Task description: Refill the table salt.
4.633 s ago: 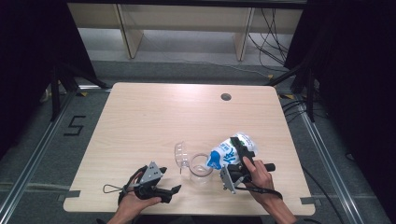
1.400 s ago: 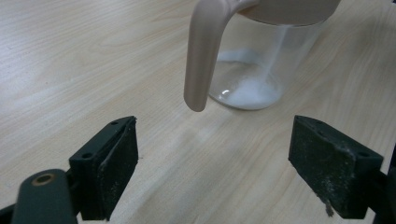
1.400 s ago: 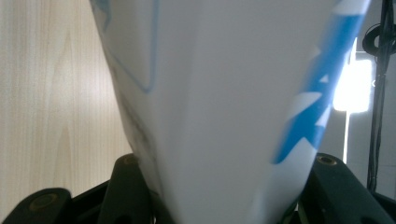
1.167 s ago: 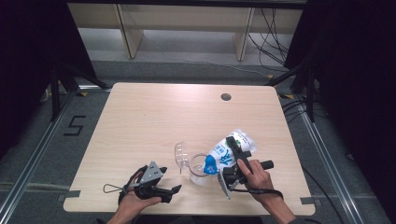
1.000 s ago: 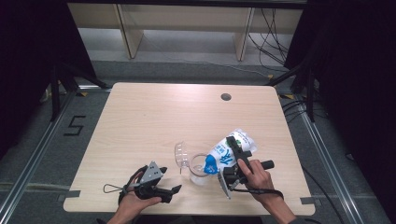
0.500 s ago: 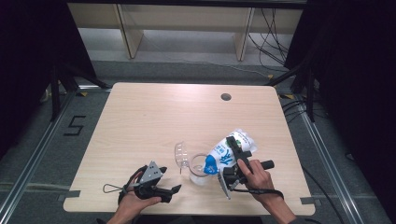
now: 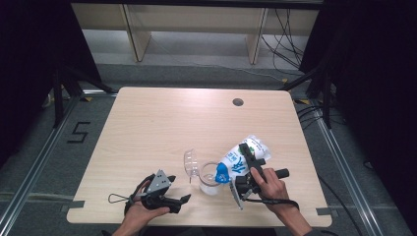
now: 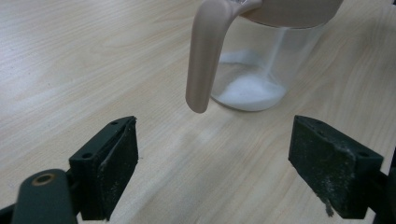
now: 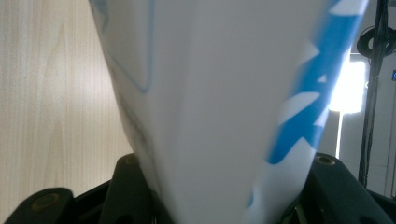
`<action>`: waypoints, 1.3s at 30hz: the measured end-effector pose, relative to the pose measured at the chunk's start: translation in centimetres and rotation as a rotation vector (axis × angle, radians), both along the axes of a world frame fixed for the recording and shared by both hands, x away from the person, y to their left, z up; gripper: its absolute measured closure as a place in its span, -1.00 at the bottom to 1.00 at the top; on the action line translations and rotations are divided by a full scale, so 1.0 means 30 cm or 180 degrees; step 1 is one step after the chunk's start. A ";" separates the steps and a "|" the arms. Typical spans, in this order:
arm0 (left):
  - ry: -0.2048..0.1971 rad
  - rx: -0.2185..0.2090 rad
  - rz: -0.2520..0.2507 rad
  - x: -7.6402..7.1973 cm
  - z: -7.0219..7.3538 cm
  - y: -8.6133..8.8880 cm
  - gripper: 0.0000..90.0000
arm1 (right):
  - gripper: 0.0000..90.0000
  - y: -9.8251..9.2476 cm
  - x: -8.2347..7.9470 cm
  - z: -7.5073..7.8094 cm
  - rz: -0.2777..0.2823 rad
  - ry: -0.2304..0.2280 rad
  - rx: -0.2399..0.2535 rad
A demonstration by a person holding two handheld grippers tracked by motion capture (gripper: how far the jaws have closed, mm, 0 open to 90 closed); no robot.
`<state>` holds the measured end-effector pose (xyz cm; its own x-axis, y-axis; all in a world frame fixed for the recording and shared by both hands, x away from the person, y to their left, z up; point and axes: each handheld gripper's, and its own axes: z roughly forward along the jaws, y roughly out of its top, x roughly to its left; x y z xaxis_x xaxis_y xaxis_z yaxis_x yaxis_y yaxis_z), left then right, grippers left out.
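Note:
A white pouch with blue print (image 7: pixel 242 157) is tilted with its blue spout end down over a clear jug (image 7: pixel 210 178); my right gripper (image 7: pixel 247 166) is shut on it, and the pouch (image 9: pixel 224 102) sits between both jaws in the right gripper view. The jug (image 8: pixel 266 60) has a beige handle (image 8: pixel 205 51) and holds a little white powder (image 8: pixel 247 91) at its bottom. My left gripper (image 7: pixel 179 201) rests near the table's front edge, left of the jug, open with nothing between its pads (image 8: pixel 116 161).
A clear lid (image 7: pixel 191 162) stands on edge just left of the jug. The wooden table (image 7: pixel 162 123) has a round cable hole (image 7: pixel 238 102) at the back right. Shelving and cables lie beyond the far edge.

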<state>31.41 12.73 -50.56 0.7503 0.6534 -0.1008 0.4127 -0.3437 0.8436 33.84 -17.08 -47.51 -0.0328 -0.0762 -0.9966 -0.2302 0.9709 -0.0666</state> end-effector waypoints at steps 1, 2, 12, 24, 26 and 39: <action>0.0002 0.0001 -0.0001 0.000 0.000 0.000 -0.65 | 0.22 0.000 0.000 -0.001 -0.0004 0.0003 0.0017; 0.0004 0.0005 -0.0002 0.000 0.000 -0.001 -0.66 | 0.22 -0.001 0.003 -0.003 0.0041 -0.0019 0.0038; 0.0006 -0.0007 -0.0022 0.005 -0.001 0.004 -0.65 | 0.23 0.003 -0.001 0.001 0.0022 -0.0036 -0.0018; 0.0014 -0.0049 0.0003 0.002 0.000 0.002 -0.65 | 0.23 0.002 -0.004 -0.005 -0.0011 -0.0022 0.0061; 0.0001 -0.0018 0.0000 0.002 0.001 0.002 -0.65 | 0.23 0.000 -0.008 -0.011 -0.0057 -0.0003 0.0143; 0.0017 0.0012 -0.0028 0.003 -0.002 0.000 -0.65 | 0.24 0.005 -0.004 -0.002 0.0068 -0.0044 0.0024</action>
<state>31.49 12.73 -50.63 0.7555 0.6471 -0.1025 0.4141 -0.3504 0.8401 33.73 -16.92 -47.57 -0.0173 -0.0693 -0.9974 -0.2500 0.9662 -0.0628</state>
